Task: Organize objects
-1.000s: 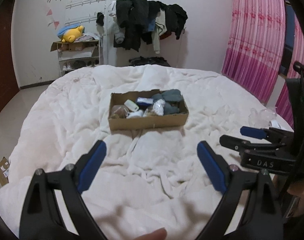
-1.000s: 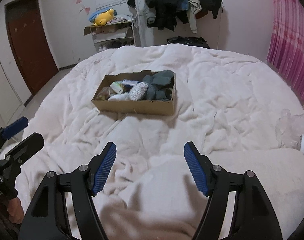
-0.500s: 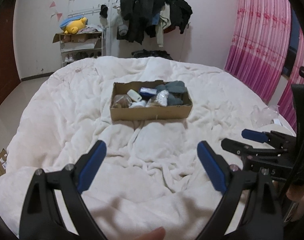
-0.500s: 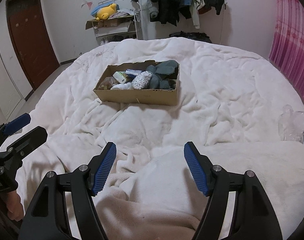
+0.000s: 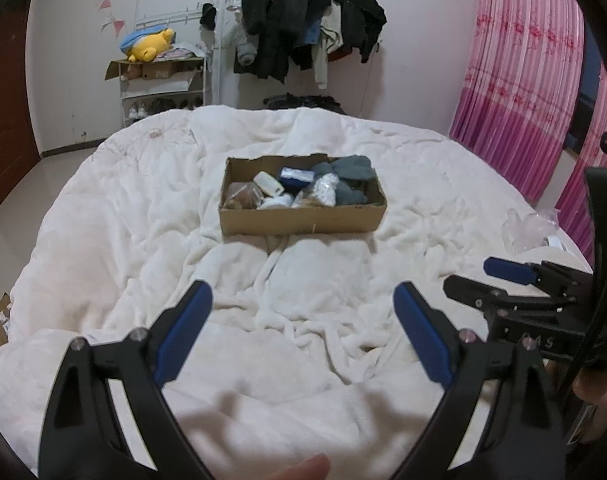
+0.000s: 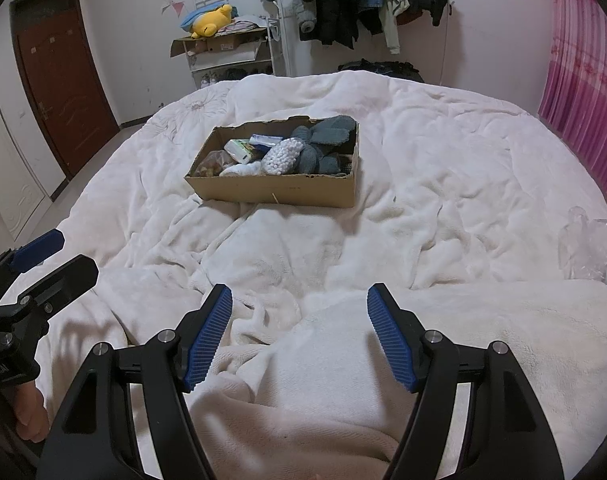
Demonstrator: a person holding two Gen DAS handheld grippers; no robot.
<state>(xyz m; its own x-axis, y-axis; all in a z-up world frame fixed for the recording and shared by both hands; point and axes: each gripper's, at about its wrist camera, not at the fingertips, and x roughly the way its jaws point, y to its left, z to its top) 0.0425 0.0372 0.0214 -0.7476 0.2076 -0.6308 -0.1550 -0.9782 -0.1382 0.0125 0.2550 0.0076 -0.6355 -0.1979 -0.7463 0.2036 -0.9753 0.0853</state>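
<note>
A brown cardboard box (image 5: 303,220) sits mid-bed, also in the right wrist view (image 6: 279,190). It holds grey socks (image 5: 349,174), a bag of white beads (image 6: 283,156), a small white-green carton (image 6: 239,150), a blue packet (image 5: 295,174) and a brownish bag (image 5: 241,196). My left gripper (image 5: 303,304) is open and empty over the white blanket, well short of the box. My right gripper (image 6: 299,308) is open and empty, also short of the box; it shows side-on in the left wrist view (image 5: 503,276).
A rumpled white blanket (image 5: 143,240) covers the round bed. Crumpled clear plastic (image 6: 591,240) lies at the bed's right edge. Behind are a shelf with a yellow plush (image 5: 149,46), a coat rack with dark clothes (image 5: 303,44), pink curtains (image 5: 523,80) and a brown door (image 6: 59,92).
Both grippers have risen and tilted slightly, so the box sits a little lower in each view. Both stay open and empty.
</note>
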